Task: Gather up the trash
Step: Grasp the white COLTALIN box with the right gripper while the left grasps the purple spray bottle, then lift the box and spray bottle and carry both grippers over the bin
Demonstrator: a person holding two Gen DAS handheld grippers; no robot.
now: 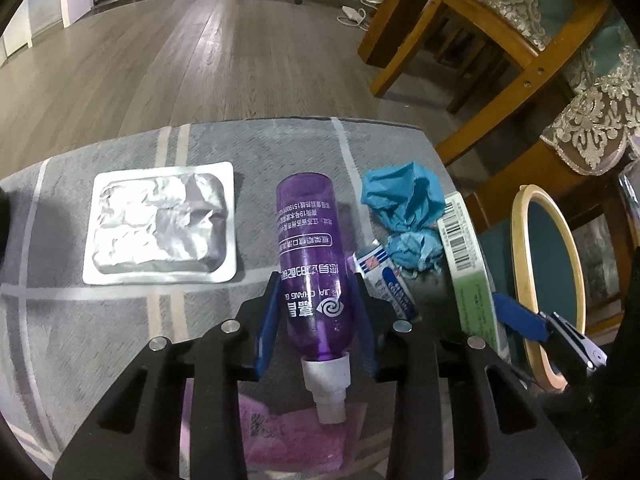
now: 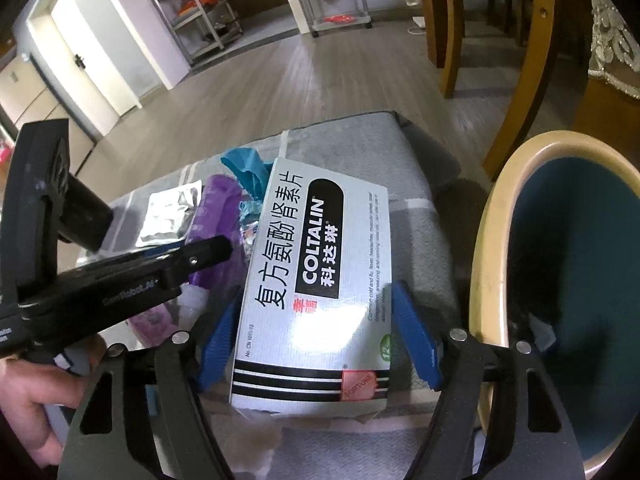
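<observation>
Purple bottle is clamped between the left gripper pads, medicine box is straddled, contact unclear, by the right gripper; lifting toward the bin seems next.

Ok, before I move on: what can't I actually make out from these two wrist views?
- Pink wrapper, left wrist view: mostly hidden under the left gripper and the purple bottle.
- Small tube, left wrist view: lower end covered by a finger.
- Medicine box, right wrist view: whether the right gripper pads press it or just flank it is unclear.
- Trash bin: contents dark, far side cut off by the frame edge.
</observation>
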